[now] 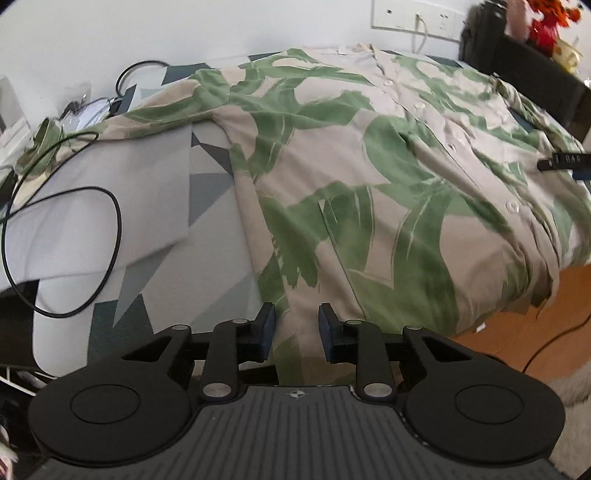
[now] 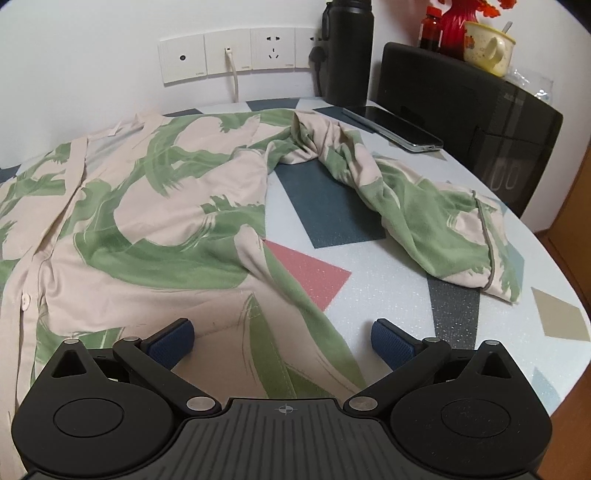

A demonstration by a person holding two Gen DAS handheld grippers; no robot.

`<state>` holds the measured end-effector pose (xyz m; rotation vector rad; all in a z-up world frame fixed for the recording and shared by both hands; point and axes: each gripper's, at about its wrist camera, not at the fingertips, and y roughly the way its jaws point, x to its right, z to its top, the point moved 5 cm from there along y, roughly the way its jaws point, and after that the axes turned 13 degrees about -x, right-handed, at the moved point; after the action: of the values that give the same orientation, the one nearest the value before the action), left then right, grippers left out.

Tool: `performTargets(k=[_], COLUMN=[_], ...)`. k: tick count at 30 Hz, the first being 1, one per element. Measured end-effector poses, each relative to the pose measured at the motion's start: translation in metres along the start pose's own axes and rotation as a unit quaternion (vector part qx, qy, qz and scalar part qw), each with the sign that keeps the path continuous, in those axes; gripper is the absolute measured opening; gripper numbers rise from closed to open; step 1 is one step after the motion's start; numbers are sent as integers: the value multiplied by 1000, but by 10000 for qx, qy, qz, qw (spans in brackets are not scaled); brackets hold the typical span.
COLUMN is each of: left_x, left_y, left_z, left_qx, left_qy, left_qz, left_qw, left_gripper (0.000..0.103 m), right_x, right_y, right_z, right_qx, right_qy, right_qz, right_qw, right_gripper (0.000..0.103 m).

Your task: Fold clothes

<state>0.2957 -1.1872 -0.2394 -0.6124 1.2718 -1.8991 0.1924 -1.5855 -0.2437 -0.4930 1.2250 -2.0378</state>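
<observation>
shirt (image 2: 155, 206): beige, button-front, printed with green leaves, lying spread face up on a table (image 2: 491, 328) covered with a geometric-patterned cloth in grey, dark blue and pink. placket with white buttons runs down the garment's middle; collar lies toward the wall. one sleeve (image 2: 424, 206) extends across the table top, twisted and rumpled, its cuff resting near the table's edge. in the left wrist view the hem of the shirt (image 1: 369, 192) hangs a little over the near table edge.

left gripper (image 1: 296, 332): jaws apart with a narrow gap, the shirt's lower hem seen between the blue pads; whether the pads touch the fabric cannot be told. right gripper (image 2: 282, 339): jaws wide apart, poised over the lower side edge of the shirt, nothing clamped.

containers: a cream mug (image 2: 487, 46) with a spoon handle showing above its rim stands on a black appliance (image 2: 472, 110) at the table's far corner; contents otherwise not visible. a brown glass bottle (image 2: 432, 31) and a red vase (image 2: 452, 24) holding red flowers stand beside it. a black flask (image 2: 349, 51), capped, stands against the wall.

other items: a phone (image 2: 395, 127) lies flat near the flask, just beside the sleeve. a wall socket strip (image 2: 236, 55) has a white cable plugged in. a black cable (image 1: 74, 251) loops over the table's other end.
</observation>
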Motion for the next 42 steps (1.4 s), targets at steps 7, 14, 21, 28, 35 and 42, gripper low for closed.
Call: performTargets(k=[7,14,21,28,35,42], left_x=[-1,-47,-65,-72,-64,-62], left_y=[-4,-41,-23,-11,-6,-3], left_z=[2,-6,-16,-17,-12,-6], left_qx=[80,688,452,274,154,190], left_qy=[-1,-1163,-1339,-1344,-1022,-826], left_qz=[-207,-793,-795,-827,-870,-1028], left_qw=[9998,9877,9868,9871,9908,9911], left_gripper=[2,1,2,3,5,6], right_x=[0,-1,1,20,27,32], right_y=[-1,-2,-1,-13,-28,-44], right_z=[-1,0,2,-8,-28,-40], right_qx=[-23,-106,-125,-223,-391,-240], right_qy=[-4,-83,-103,48,-273,-239], right_qz=[3,-13,37,-63,211,352], right_qw=[10000,9999,9999,9997,9986,9988], right_gripper=[102,102,102,102,88,26])
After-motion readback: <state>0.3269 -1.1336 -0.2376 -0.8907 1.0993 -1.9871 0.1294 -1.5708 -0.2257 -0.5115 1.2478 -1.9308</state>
